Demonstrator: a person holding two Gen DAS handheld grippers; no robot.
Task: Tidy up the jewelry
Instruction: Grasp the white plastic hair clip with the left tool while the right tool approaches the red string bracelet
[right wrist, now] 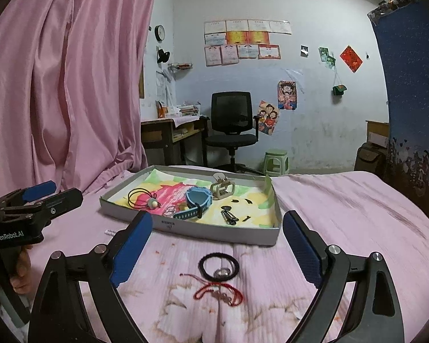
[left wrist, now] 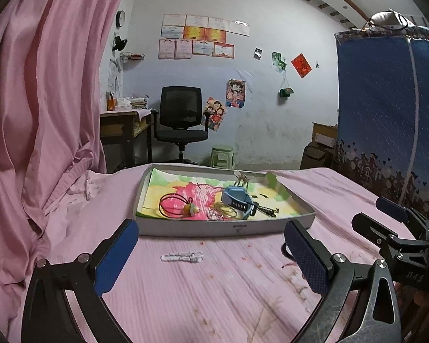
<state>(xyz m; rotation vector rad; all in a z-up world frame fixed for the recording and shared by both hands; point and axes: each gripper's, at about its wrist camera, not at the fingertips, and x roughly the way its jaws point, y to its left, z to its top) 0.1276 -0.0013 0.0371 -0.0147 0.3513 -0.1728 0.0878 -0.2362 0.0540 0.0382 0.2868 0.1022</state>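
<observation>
Both grippers, left (left wrist: pixel 211 253) and right (right wrist: pixel 217 245), stood spread and empty before the jewelry tray (right wrist: pixel 214 230). A black hair tie (right wrist: pixel 218 266) and red cord bracelet (right wrist: pixel 218 291) lay on the pink bedsheet (right wrist: pixel 343 214), between the right fingers.

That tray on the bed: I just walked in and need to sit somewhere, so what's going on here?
A person is sorting jewelry into the shallow tray on the pink bed, holding a two-finger tool in each hand. Both the left tool and right tool are open and empty. The tray already holds a blue watch, a hair claw and a black cord with a pendant. Still loose on the sheet: a black hair tie and red string bracelet before the right tool, a clear clip before the left.
</observation>
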